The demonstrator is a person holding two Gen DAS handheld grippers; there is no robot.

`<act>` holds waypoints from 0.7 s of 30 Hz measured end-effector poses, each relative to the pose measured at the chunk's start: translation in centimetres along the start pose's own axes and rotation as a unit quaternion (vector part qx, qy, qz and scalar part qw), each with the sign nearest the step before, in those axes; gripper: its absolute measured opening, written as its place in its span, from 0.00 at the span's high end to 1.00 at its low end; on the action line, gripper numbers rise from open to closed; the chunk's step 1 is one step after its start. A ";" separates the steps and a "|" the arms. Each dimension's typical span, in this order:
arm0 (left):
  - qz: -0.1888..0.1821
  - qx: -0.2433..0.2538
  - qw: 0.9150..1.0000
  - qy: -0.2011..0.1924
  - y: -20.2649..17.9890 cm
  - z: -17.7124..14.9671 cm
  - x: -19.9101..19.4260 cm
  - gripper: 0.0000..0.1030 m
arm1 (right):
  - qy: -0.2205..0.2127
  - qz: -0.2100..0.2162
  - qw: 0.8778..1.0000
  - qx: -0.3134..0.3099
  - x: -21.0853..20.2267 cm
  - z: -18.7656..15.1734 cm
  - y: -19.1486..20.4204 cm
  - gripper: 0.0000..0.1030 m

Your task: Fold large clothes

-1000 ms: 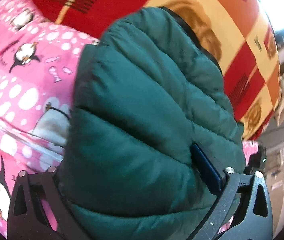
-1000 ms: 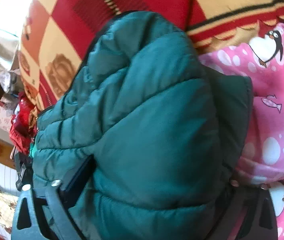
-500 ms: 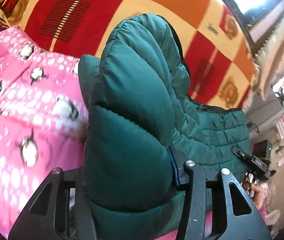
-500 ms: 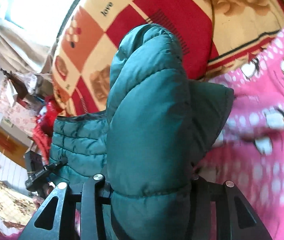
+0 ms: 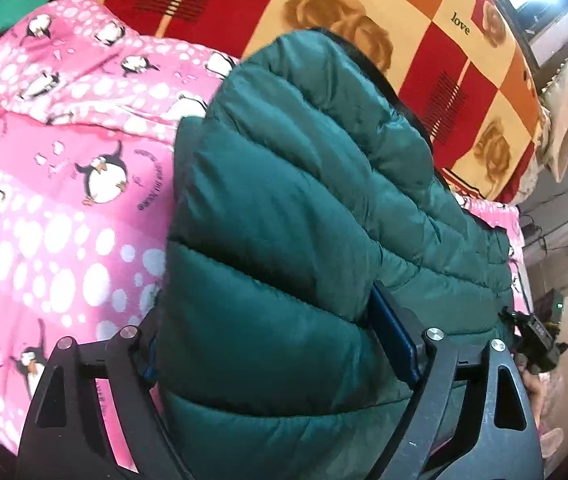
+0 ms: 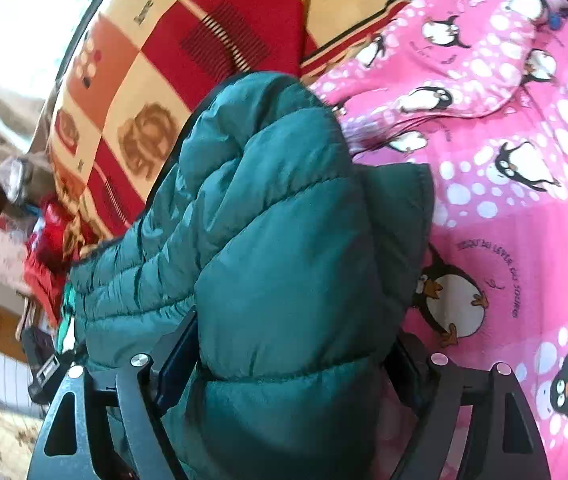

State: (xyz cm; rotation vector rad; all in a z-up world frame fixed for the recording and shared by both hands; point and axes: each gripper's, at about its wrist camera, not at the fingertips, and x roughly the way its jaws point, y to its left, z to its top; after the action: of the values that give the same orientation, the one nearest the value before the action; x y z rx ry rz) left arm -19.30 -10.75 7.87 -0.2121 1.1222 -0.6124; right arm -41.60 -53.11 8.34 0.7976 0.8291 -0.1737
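Left wrist view, hidden: the green puffer jacket (image 5: 291, 240) fills the middle and covers the fingertips of the left hand-held gripper (image 5: 280, 344); the jacket's lower edge is cut off by the frame.
Left wrist view, grip: the left hand-held gripper is clenched on a thick padded fold of the jacket, with a blue pad pressed into its right side.
Left wrist view, textures: the jacket is quilted in puffy horizontal bands with a slight sheen; it lies on a pink penguin blanket (image 5: 64, 184), soft and dotted white, with a red and yellow checked blanket (image 5: 415, 40) behind.
Right wrist view, hidden: the jacket (image 6: 284, 248) hides the fingertips of the right hand-held gripper (image 6: 287, 356); the room at far left is blurred.
Right wrist view, grip: the right hand-held gripper grasps another bulging jacket fold.
Right wrist view, textures: the same fleecy penguin blanket (image 6: 515, 208) lies to the right and the checked blanket (image 6: 156, 80) is above.
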 end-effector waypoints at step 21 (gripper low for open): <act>0.151 0.158 0.970 -0.110 -9.1 -4.9 -4.1 0.17 | -0.066 -0.113 0.981 -0.146 -3.4 -5.1 8.6 0.23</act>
State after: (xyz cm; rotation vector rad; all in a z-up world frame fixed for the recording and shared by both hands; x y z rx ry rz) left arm -28.07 -15.19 13.09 0.1627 0.8084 -0.4737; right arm -43.23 -44.09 13.52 0.4106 0.7955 -0.2955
